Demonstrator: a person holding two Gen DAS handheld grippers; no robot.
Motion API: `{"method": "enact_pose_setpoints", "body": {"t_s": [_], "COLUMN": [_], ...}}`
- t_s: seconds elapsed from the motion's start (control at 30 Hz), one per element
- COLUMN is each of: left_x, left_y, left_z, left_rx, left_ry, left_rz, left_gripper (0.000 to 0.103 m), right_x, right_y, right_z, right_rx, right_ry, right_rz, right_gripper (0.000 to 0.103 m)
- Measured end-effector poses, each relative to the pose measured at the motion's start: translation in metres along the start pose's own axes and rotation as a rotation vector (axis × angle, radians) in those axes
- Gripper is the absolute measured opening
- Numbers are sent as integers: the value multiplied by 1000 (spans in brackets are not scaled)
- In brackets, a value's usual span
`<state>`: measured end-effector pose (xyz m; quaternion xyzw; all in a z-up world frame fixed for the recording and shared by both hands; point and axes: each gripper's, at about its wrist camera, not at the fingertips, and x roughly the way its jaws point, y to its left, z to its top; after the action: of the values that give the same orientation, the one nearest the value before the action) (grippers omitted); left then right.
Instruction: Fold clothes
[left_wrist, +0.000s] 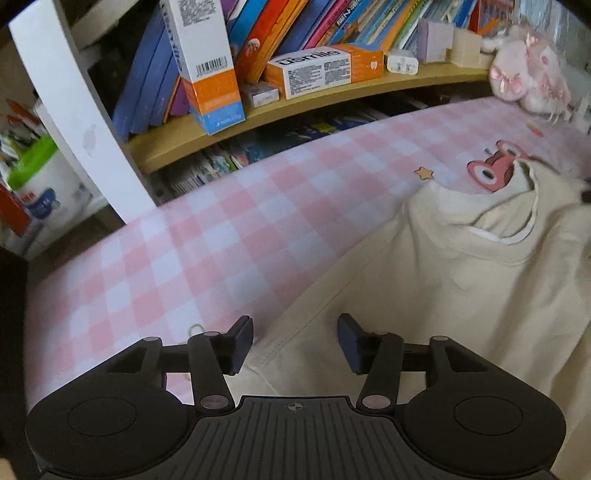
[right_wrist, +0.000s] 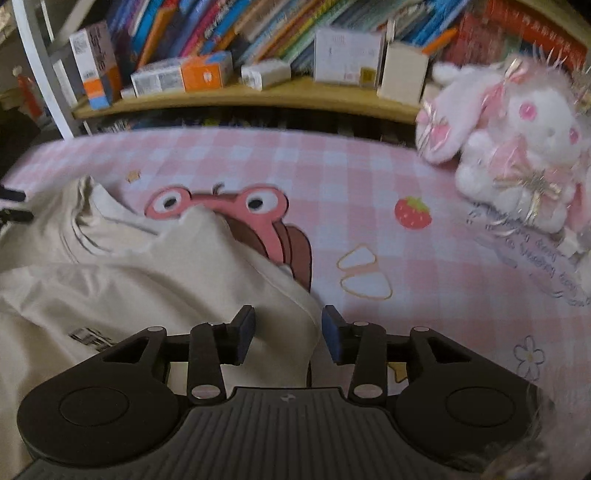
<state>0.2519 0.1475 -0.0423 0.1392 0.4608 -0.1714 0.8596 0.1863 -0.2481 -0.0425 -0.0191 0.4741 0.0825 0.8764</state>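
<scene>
On a pink-and-white checked bed cover (left_wrist: 236, 229): one cream garment (left_wrist: 461, 288), jersey-like, its neckline gathered and rumpled toward one o'clock in the left wrist view, its hemmed edge running from the lower middle up toward two o'clock. Left gripper (left_wrist: 295, 341): jaws spread apart, pads pressing on nothing; the hemmed edge of the garment lies beneath and between them, at six o'clock of that view. Right gripper (right_wrist: 288, 334): jaws likewise parted, a raised fold of the same cloth standing between them without being pinched, as far as the blurred frame shows. A small dark printed label (right_wrist: 88, 336) sits on the cloth at eight o'clock in the right wrist view. Cartoon print (right_wrist: 221, 206) on the cover, partly hidden under the garment; strawberry motif (right_wrist: 413, 217) at three o'clock of it. Plush rabbit (right_wrist: 517, 147), pink and white, at two o'clock, well apart from the cloth. Wooden shelf (left_wrist: 332, 99) of books and boxes along the far edge, twelve o'clock. Condition of task: garment lies loose and uneven, no flat, squared bundle visible; judged early or mid-way, with smoothing and the main folds still to do. Both grippers appear placed at opposite edges, ready to take hold.
</scene>
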Motion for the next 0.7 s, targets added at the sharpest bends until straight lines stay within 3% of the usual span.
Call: {"method": "enact_pose_setpoints", "body": {"t_s": [0.07, 0.13, 0.17, 0.27, 0.33, 0.43, 0.47, 0.5, 0.57, 0.6, 0.7], "left_x": [-1, -1, -1, -30, -70, -114, -119, -117, -113, -109, -104], "left_y": [3, 2, 2, -8, -23, -48, -55, -60, -69, -72, -75], "left_z": [-3, -3, -3, -7, -18, -48, -59, -71, -93, -99, -109], "left_rx": [-23, -18, -15, 22, 60, 142, 166, 175, 192, 188, 185], "left_ry": [-13, -14, -15, -143, -278, -326, -310, -277, -212, -188, -155], "left_rz": [-65, -72, -75, 16, 66, 58, 47, 43, 36, 43, 65], "left_gripper": [19, 1, 1, 1, 1, 1, 1, 1, 2, 2, 10], "right_x": [5, 5, 3, -10, -38, -90, -105, -118, -128, -127, -113], "right_y": [-1, 1, 2, 6, 12, 28, 35, 43, 62, 74, 90], "right_z": [-2, -2, -2, -1, -2, -19, -29, -40, -65, -79, -104], "right_rx": [7, 14, 13, 9, 0, -67, -110, -157, -270, -358, -462], "right_ry": [10, 9, -5, -72, -177, -316, -324, -325, -228, -175, -77], "right_rz": [13, 25, 16, -22, -14, 60, 101, 144, 229, 226, 174], "right_gripper": [21, 5, 5, 4, 4, 4, 4, 4, 4, 4, 5]}}
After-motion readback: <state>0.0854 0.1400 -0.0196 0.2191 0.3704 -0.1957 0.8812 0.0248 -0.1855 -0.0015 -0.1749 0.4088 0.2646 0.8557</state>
